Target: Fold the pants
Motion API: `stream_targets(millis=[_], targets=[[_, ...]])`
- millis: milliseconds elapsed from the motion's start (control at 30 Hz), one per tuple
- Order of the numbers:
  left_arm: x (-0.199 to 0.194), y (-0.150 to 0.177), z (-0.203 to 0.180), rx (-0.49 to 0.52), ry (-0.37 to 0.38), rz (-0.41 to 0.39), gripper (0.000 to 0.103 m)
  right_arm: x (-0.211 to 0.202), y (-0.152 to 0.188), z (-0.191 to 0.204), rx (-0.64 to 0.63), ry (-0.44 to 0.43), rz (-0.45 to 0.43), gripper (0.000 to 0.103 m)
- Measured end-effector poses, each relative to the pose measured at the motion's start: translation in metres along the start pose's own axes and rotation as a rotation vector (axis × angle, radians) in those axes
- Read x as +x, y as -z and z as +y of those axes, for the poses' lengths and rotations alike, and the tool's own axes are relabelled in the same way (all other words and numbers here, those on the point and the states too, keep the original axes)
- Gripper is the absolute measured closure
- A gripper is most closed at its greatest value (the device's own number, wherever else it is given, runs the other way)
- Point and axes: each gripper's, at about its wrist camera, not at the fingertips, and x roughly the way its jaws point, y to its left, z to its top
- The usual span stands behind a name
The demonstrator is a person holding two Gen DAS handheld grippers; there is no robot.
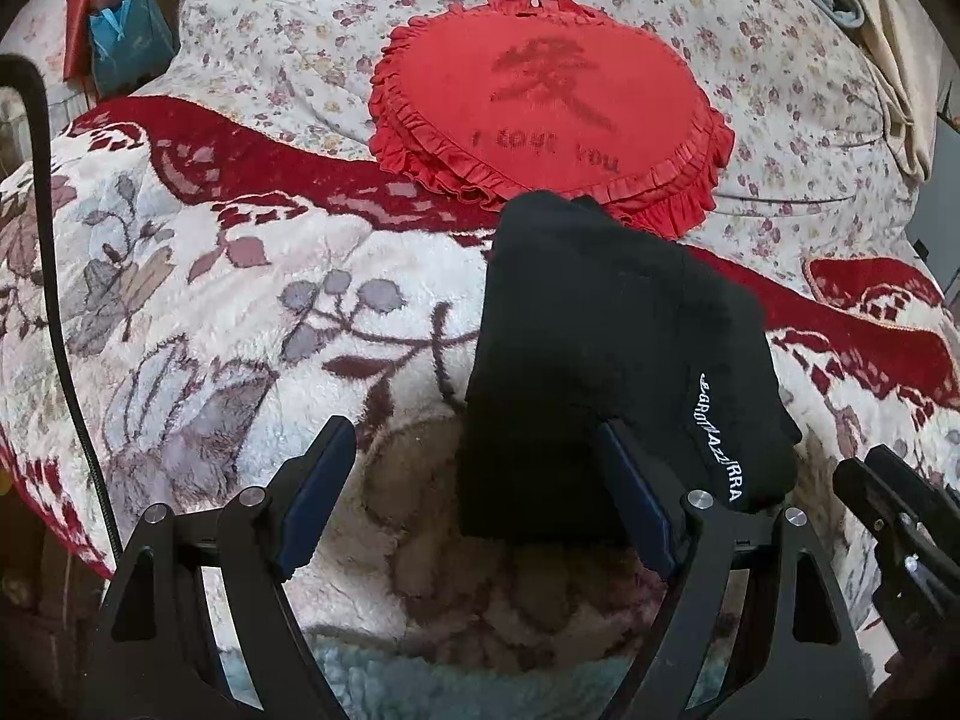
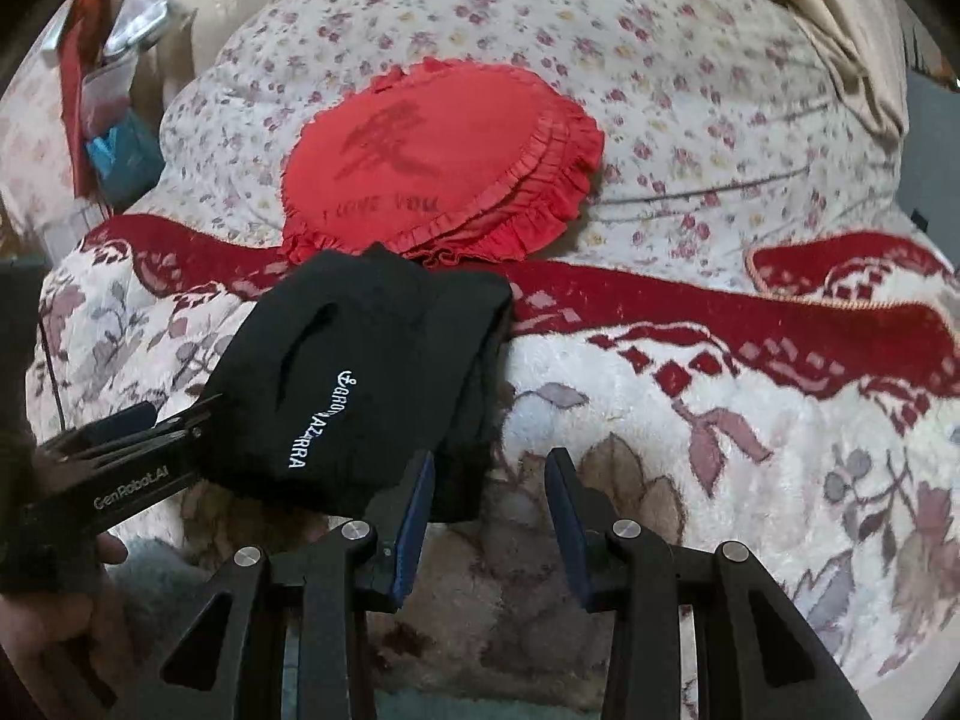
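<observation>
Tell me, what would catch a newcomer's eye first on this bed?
Probably the red frilled cushion, lying on the flowered quilt toward the back of the bed. Just in front of it lie the folded black pants with white lettering, on the fleecy red-and-white blanket. Nearest the camera, the left gripper and right gripper both stand open at the bundle's near edge, gripping nothing.

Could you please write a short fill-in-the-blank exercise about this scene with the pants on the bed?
1. The folded pants are ____ in colour.
2. The pillow behind the pants has the shape of a ____.
3. The letters printed on the pants are ____.
4. The jaws of the left hand-held gripper and the right hand-held gripper are both ____.

Missing words: black; heart; white; open
</observation>
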Motion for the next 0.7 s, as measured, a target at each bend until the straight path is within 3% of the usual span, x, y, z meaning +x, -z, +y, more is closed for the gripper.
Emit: stream_targets(millis=[200, 400, 467, 533, 700], targets=[[0.0, 0.0, 0.001, 0.006, 0.023, 0.006, 0.021, 0.005, -0.003, 0.013, -0.055, 0.012, 0.019, 0.066], [-0.001, 0.0, -0.006, 0.044, 0.021, 0.011, 0.021, 0.007, -0.003, 0.006, -0.016, -0.01, 0.029, 0.066], [-0.001, 0.0, -0.008, 0.059, 0.019, 0.015, 0.016, 0.006, -0.002, 0.005, -0.006, -0.014, 0.027, 0.066], [-0.003, 0.0, -0.012, 0.076, 0.005, 0.004, 0.001, 0.006, -0.002, 0.005, -0.007, -0.015, 0.025, 0.066], [-0.006, 0.004, -0.02, 0.125, 0.05, -0.024, 0.001, 0.005, -0.002, 0.005, -0.006, -0.016, 0.023, 0.066]])
